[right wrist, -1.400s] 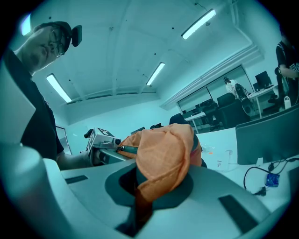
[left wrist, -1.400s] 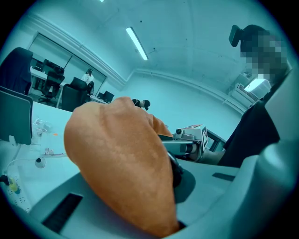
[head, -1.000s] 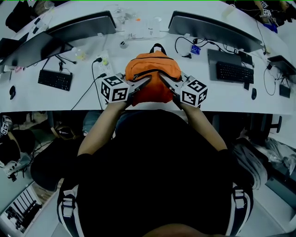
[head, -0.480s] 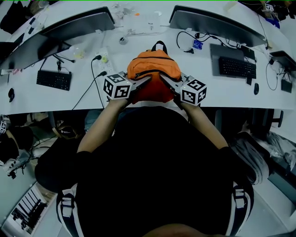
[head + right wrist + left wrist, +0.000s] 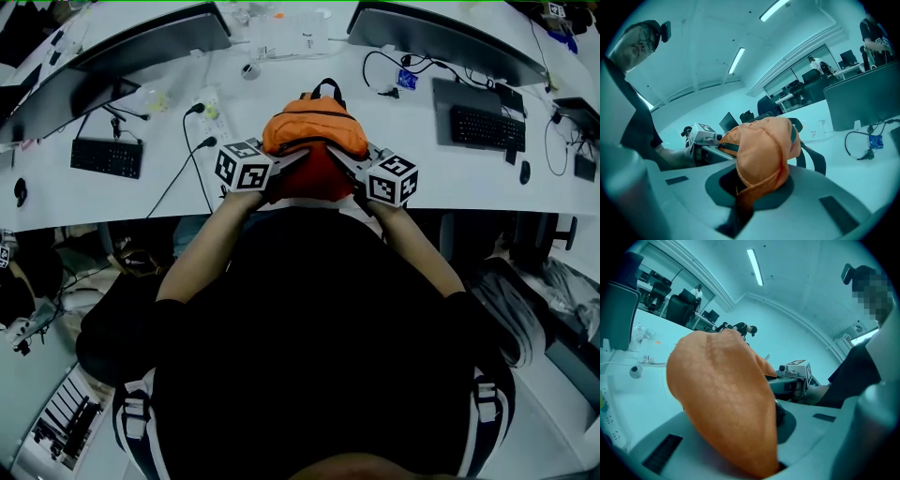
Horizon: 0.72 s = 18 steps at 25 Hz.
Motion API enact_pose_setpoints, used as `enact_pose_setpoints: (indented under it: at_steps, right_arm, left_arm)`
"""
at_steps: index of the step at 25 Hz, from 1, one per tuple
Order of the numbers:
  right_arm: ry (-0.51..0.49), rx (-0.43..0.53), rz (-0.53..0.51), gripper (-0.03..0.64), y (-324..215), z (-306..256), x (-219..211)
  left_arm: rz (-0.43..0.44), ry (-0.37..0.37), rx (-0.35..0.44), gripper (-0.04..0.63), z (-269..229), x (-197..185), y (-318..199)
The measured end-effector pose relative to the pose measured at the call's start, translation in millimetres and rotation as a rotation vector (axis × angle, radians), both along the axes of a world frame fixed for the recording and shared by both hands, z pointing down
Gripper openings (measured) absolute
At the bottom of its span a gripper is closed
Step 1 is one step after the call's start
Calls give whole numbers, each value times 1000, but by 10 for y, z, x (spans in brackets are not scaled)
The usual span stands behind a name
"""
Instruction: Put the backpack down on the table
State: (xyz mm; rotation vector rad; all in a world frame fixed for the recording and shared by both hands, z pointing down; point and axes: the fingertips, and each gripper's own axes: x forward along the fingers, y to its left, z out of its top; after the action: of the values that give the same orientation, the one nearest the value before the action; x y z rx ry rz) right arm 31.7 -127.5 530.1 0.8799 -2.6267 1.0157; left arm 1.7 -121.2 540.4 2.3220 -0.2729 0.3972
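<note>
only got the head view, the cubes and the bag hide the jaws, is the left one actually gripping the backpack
Observer: Yes. In the left gripper view the left gripper is shut on a thick bulge of the orange backpack, and the fabric fills the space between its jaws.
Operator: and the right, same kind of hold
Observer: Shut too, but on less material. The right gripper view shows the right gripper pinching a narrow fold of the orange fabric, with the rest of the bag bunched just beyond its jaws.
</note>
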Motion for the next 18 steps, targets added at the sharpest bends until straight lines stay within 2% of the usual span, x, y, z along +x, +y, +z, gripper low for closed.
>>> enact_pose_setpoints:
  at_steps: [18]
  right_arm:
    - [17, -101, 15, 29, -82, 478, -35]
  left_arm:
    - [8, -20, -101, 31, 498, -39, -94]
